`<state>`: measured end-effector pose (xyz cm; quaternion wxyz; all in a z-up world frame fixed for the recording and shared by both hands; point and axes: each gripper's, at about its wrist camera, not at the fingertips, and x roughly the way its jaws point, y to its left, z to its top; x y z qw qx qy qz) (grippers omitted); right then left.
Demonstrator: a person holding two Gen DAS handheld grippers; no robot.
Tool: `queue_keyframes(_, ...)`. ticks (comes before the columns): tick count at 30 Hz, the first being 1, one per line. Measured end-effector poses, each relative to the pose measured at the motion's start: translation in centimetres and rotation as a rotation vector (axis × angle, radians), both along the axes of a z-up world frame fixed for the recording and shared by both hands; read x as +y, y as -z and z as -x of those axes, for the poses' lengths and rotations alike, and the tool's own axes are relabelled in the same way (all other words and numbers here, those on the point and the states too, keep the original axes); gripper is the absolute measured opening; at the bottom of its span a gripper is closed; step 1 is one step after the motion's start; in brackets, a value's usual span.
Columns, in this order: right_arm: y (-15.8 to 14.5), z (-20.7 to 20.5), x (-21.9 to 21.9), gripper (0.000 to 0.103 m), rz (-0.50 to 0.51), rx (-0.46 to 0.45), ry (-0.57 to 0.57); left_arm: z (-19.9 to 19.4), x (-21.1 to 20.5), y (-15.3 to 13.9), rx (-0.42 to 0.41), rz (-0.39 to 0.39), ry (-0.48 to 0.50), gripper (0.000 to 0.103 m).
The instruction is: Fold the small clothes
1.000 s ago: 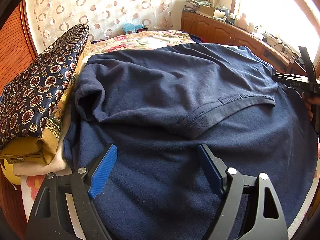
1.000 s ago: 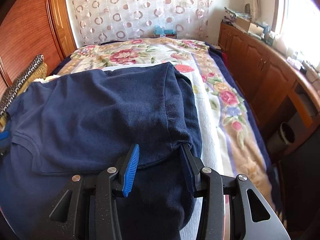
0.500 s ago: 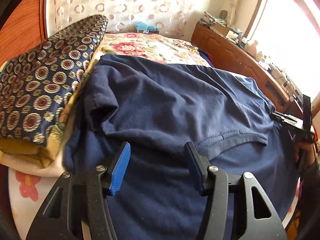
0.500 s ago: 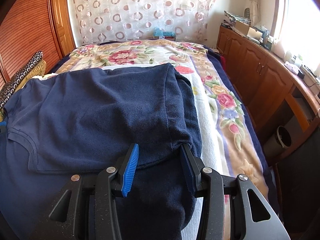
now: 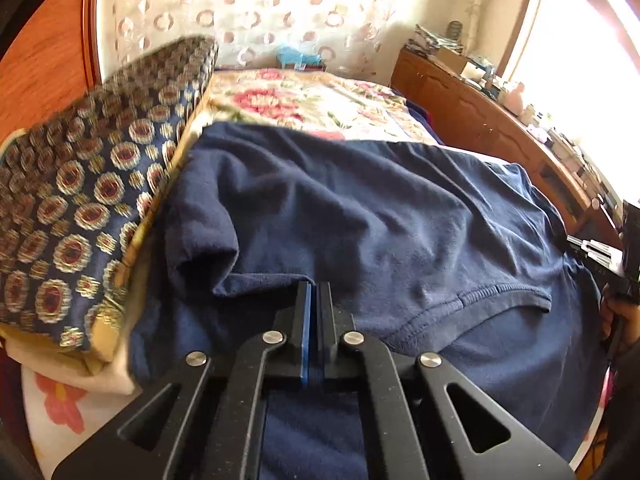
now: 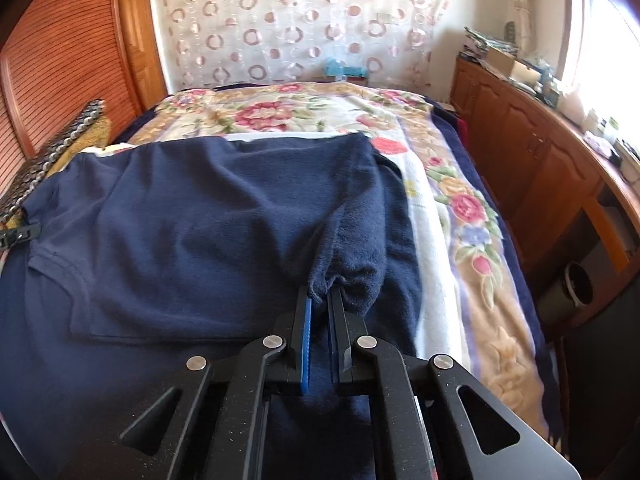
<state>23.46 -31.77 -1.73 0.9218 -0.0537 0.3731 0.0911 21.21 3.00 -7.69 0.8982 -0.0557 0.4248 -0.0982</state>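
Closest to me, my left claw has just snapped together, jaws pressed nearly flat on the folded edge of the navy shirt. It's a thin pinch and I honestly can't tell how much fabric is in there. My right claw has just closed too, and that one is plainly pinching a bunched corner of the same shirt on the far side.

The shirt is spread across the near end of the bed, already doubled over once, collar showing between my two grips and a sleeve rumpled on the left. Just beside that sleeve is a patterned cushion, and beyond the shirt the flowery blanket runs up to the curtain.

So I reckon this is the grab before the next fold. Next I'd need to lift both corners together, keep the edge taut and carry it across evenly. Main worry is the left pinch slipping.
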Motion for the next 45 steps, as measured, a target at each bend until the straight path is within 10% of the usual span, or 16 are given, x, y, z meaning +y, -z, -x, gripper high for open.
queue_keyframes(23, -6.7, 10.9, -1.1, 0.006, -0.006, -0.262, -0.078, 11.9, 0.4, -9.2, -0.308, 0.055, 0.074, 0.002)
queue_keyframes(37, -3.6, 16.7, -2.9, 0.006, -0.011, -0.205, -0.098, 16.7, -1.2, -6.5, -0.204, -0.009, 0.111, 0.002)
queue_keyframes(45, 0.6, 13.5, -3.2, 0.012, 0.011, -0.094, -0.032, 15.2, 1.6, -3.5, -0.112, -0.011, 0.039, 0.035)
